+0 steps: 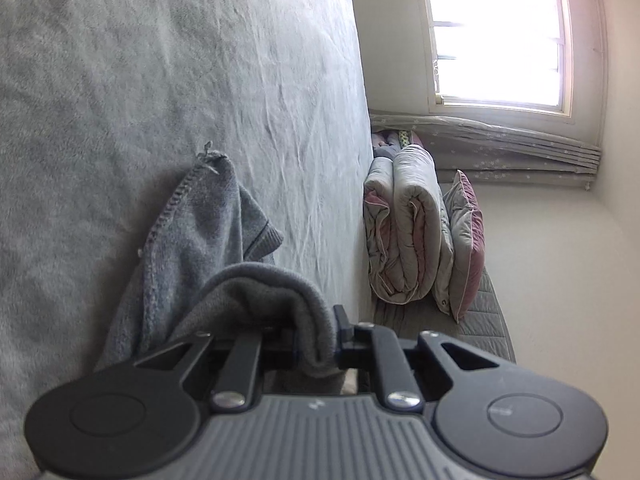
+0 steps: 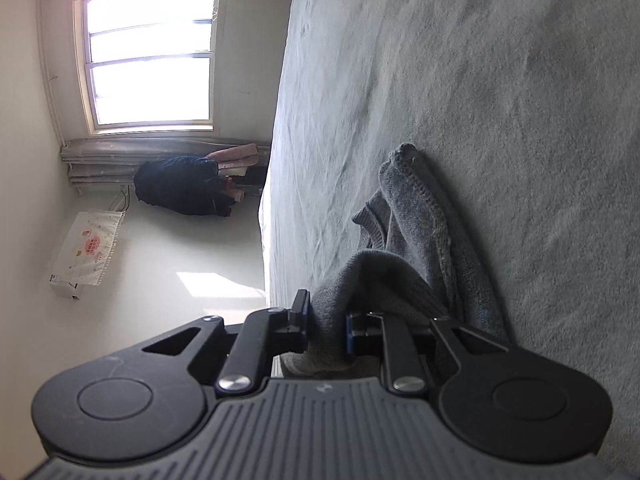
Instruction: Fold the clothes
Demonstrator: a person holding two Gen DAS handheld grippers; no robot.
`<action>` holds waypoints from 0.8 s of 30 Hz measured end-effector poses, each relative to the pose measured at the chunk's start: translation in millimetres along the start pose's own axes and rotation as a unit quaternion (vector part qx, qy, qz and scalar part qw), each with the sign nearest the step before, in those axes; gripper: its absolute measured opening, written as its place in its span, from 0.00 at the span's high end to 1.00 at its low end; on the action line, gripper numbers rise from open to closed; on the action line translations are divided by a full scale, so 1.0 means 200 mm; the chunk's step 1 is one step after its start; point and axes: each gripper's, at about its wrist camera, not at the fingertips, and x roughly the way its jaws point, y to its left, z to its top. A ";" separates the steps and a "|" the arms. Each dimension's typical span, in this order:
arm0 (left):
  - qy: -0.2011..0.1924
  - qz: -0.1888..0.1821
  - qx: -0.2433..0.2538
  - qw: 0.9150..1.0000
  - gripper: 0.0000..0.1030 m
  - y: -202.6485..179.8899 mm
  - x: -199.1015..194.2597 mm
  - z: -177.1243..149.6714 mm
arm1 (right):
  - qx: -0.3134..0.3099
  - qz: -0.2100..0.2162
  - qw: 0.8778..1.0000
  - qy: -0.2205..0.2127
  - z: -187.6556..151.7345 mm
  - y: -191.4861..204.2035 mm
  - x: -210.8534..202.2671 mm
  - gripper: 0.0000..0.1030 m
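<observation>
Holding a bunched fold of the grey sweater in each tong, we had the left gripper and right gripper both clamped on thick knit, the rest trailing beyond them onto the grey bedspread. We judged the bulky, uneven bites could slip, or the dragging cloth could wrinkle against the bedspread. Beyond the sweater, the rolled quilts lay well apart.

Grey-sheeted bed carrying grey knit garment lying at 6 o'clock; folded quilts sitting at 3 o'clock.
</observation>
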 end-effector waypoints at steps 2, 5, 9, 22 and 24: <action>-0.005 -0.003 -0.016 1.000 0.83 0.04 0.02 0.03 | 0.012 -0.010 1.000 0.003 0.03 -0.03 0.03 0.77; -0.015 -0.023 -0.031 0.999 0.69 0.08 0.02 0.05 | 0.024 0.003 1.000 0.005 0.07 -0.04 0.04 0.67; -0.038 -0.040 -0.001 0.998 0.49 0.05 -0.01 0.11 | 0.017 0.043 0.999 -0.011 0.10 -0.01 -0.02 0.44; -0.110 0.141 0.330 0.927 0.49 -0.20 0.07 0.05 | -0.324 -0.117 0.934 -0.098 -0.08 0.19 0.00 0.44; -0.107 0.166 0.376 0.905 0.68 -0.22 0.11 0.01 | -0.381 -0.156 0.906 -0.098 -0.13 0.19 0.07 0.50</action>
